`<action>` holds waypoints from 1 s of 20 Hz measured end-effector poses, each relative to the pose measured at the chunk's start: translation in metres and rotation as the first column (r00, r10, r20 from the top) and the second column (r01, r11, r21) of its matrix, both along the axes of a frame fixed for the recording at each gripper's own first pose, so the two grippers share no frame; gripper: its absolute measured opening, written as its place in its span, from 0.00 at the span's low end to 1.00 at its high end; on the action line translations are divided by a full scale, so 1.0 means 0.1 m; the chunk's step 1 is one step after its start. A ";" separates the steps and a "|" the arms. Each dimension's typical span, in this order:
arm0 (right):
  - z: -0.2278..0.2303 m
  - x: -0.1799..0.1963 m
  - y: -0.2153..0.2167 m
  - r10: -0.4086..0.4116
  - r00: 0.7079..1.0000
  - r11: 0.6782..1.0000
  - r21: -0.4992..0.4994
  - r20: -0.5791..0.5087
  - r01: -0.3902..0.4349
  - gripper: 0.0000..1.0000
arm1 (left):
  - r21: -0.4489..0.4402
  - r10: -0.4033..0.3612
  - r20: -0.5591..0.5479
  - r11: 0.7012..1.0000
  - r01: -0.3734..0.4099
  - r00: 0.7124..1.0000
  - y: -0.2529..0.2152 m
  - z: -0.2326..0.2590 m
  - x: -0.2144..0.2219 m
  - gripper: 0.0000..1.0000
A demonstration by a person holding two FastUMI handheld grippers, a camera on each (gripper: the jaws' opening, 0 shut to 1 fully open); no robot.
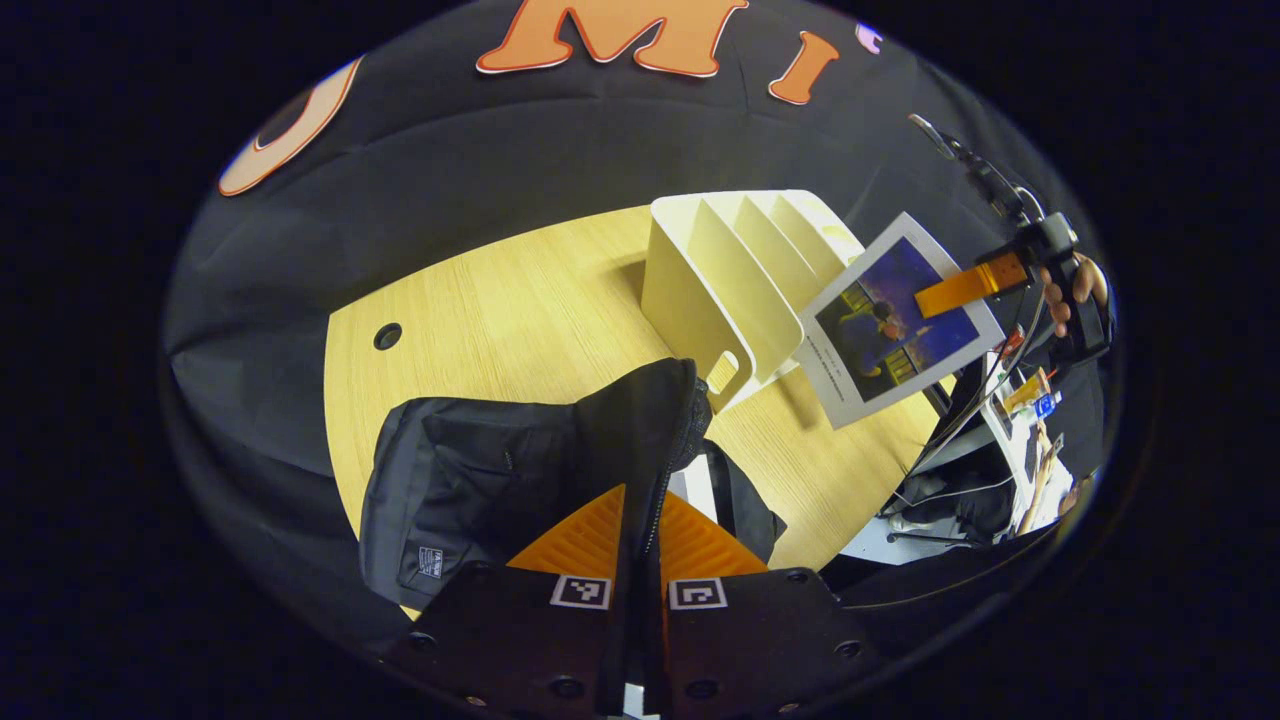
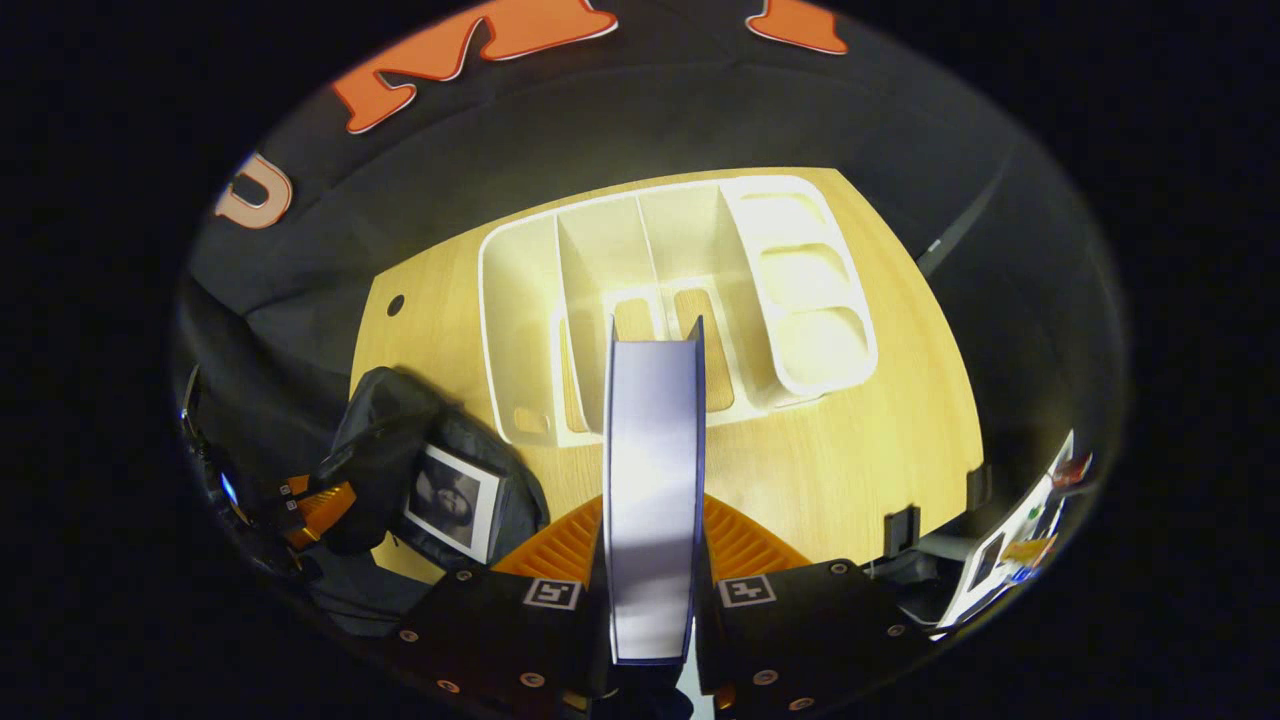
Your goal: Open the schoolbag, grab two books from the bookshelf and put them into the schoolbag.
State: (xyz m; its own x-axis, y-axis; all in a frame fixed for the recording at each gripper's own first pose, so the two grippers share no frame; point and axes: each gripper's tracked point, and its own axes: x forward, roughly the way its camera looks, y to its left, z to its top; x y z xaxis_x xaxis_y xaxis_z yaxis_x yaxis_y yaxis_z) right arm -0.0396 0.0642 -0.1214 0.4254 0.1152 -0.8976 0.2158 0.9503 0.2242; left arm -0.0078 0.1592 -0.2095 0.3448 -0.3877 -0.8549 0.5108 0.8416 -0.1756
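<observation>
Right gripper view: book (image 2: 652,480) edge-on, cover hidden

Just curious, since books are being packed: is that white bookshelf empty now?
Empty. In the right gripper view every slot of the white bookshelf shows bare; one book is held above the table, another sits in the schoolbag.

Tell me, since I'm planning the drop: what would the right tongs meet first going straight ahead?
Likely the white bookshelf: the right tongs, shut on the book, point at its middle slots above the table. Depth is unclear, so this is a guess.
</observation>
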 end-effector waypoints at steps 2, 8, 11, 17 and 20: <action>-0.01 -0.19 0.08 -0.025 1.000 0.999 0.036 0.005 0.025 0.35 | -0.002 -0.012 0.004 1.000 0.012 1.000 0.02 0.00 -0.01 0.07; -0.07 -0.73 0.46 -0.090 0.995 0.980 0.180 0.033 0.082 0.35 | -0.003 -0.049 0.024 0.999 0.050 0.998 0.04 0.04 -0.05 0.07; -0.11 -0.80 0.72 -0.115 0.992 0.952 0.293 0.056 0.094 0.35 | -0.003 -0.070 0.037 0.998 0.070 0.997 0.04 0.07 -0.09 0.07; -0.12 -0.69 1.16 -0.175 0.978 0.877 0.469 0.111 0.104 0.34 | 0.002 -0.076 0.052 0.997 0.076 0.996 0.06 0.11 -0.10 0.07; -0.16 -0.51 1.40 -0.201 0.969 0.834 0.543 0.143 0.093 0.34 | -0.018 -0.061 0.054 0.998 0.062 0.997 0.04 0.12 -0.12 0.07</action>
